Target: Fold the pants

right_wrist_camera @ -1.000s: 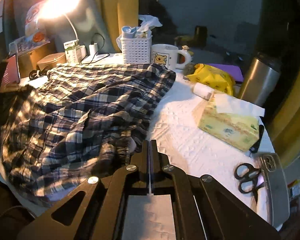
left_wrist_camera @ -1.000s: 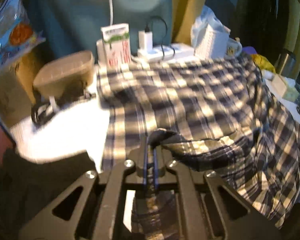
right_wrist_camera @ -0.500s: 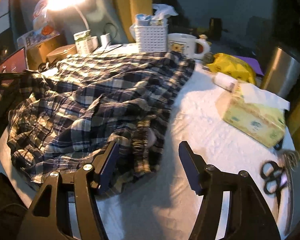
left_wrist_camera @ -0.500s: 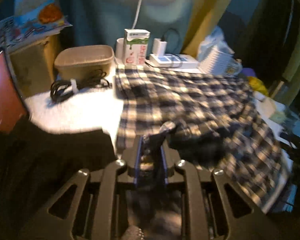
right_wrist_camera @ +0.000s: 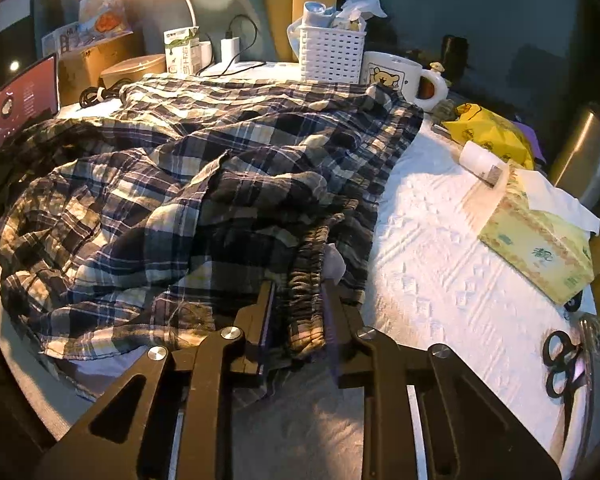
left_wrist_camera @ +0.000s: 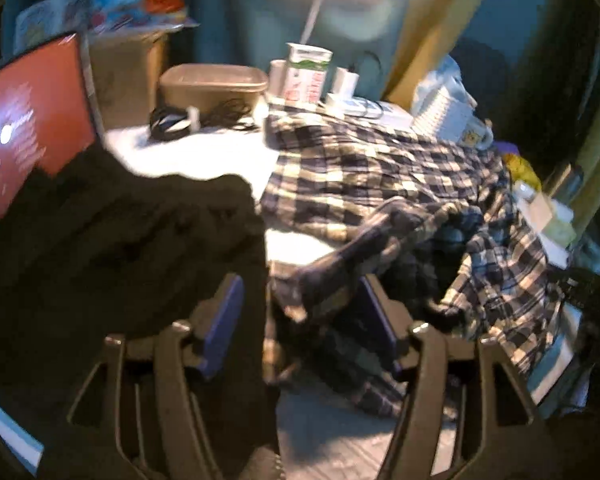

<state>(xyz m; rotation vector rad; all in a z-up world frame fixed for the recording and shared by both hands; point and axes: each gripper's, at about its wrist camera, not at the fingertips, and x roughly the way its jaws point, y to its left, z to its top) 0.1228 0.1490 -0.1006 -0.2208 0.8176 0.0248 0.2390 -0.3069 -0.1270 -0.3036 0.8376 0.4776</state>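
Plaid pants [right_wrist_camera: 180, 184] lie rumpled across the white-covered table [right_wrist_camera: 440, 280]. My right gripper [right_wrist_camera: 299, 304] straddles their gathered elastic waistband [right_wrist_camera: 306, 280] at the near edge. Its jaws are closing, and a thin gap still shows on the left side. In the left wrist view the pants [left_wrist_camera: 380, 168] spread to the right. My left gripper [left_wrist_camera: 300, 308] is opening, and a loose plaid fold [left_wrist_camera: 332, 272] droops between its blue-padded fingers [left_wrist_camera: 224, 312] without being pinched.
A black garment [left_wrist_camera: 120, 248] and a red lit screen [left_wrist_camera: 28, 128] sit at the left. A tissue box [right_wrist_camera: 540, 248], scissors [right_wrist_camera: 560, 364], yellow bag [right_wrist_camera: 488, 128] and steel flask [right_wrist_camera: 584, 156] are at the right. A mug [right_wrist_camera: 396, 76], white basket [right_wrist_camera: 332, 52] and carton [right_wrist_camera: 182, 52] line the back.
My left gripper, shut on a plaid fold before, has spread its jaws and shifted left. My right gripper opened wide, dropped over the waistband and is narrowing around it.
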